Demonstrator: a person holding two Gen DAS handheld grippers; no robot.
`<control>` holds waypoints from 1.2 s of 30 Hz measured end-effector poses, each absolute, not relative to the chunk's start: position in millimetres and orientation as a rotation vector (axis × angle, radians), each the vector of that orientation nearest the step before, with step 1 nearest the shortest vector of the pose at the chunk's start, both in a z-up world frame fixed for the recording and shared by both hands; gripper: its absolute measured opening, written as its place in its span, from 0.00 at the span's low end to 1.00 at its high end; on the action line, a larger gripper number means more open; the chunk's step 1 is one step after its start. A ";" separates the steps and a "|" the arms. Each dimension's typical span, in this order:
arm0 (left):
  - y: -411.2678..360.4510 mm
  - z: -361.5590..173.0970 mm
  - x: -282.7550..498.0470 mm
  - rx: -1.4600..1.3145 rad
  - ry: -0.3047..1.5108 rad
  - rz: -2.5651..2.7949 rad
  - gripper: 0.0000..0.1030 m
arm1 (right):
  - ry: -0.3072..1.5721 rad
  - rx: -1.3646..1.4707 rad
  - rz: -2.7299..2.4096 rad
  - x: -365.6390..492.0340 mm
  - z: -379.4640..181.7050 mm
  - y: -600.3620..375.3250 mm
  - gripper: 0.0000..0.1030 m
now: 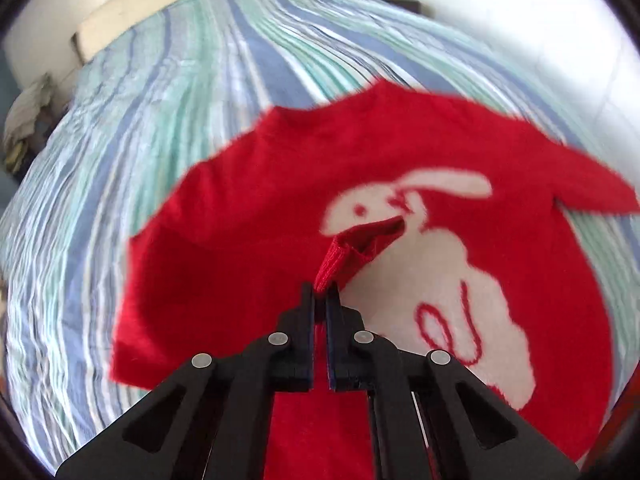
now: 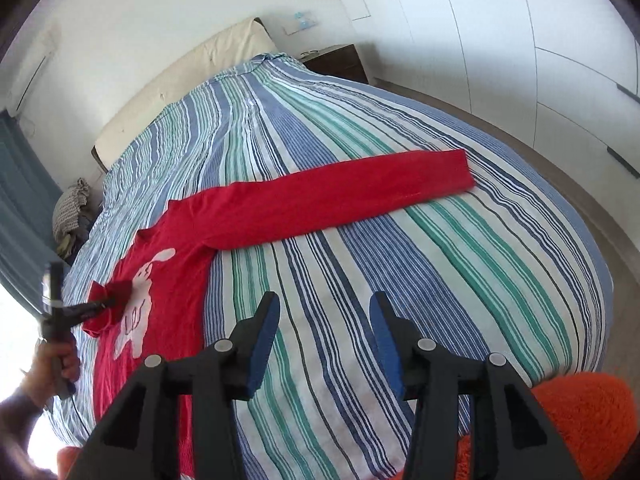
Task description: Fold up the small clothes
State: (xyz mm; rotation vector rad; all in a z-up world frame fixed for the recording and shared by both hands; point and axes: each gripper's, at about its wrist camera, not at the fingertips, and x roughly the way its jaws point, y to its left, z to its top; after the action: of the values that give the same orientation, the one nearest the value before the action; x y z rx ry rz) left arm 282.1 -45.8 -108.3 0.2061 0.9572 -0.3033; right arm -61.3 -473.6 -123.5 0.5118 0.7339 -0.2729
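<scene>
From the left wrist camera, the left gripper (image 1: 320,290) has its fingers pressed nearly together on a ribbed red sleeve cuff (image 1: 338,258), which rises just ahead of the fingertips. Beneath and ahead of it lies the red sweater (image 1: 280,184) with its white rabbit figure (image 1: 440,264) to the gripper's right, spread on the striped bedspread (image 1: 160,100). From the right wrist camera, the right gripper (image 2: 324,320) hangs with blue-padded jaws spread wide, holding nothing, over bare striped bedspread (image 2: 440,240). The sweater lies to its left, one long sleeve (image 2: 340,196) stretched out flat ahead of it, while far left the left gripper (image 2: 108,302) grips the folded-over cuff above the rabbit.
</scene>
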 end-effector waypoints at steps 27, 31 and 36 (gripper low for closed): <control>306.6 -188.2 229.1 -0.420 1.058 0.549 0.02 | 0.838 0.395 -0.225 -37.1 -145.1 -444.4 0.46; 304.4 -191.0 229.2 -0.395 1.059 0.540 0.02 | 0.841 0.388 -0.225 -36.9 -145.4 -443.4 0.46; 308.4 -192.3 226.2 -0.422 1.052 0.523 0.06 | 0.854 0.373 -0.227 -35.7 -147.5 -441.1 0.46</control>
State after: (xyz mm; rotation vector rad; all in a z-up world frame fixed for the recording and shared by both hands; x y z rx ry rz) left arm 226.2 308.4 -192.3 -0.4220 1.0518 0.5227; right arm -35.7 -441.1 -147.5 0.3726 0.8542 -0.2275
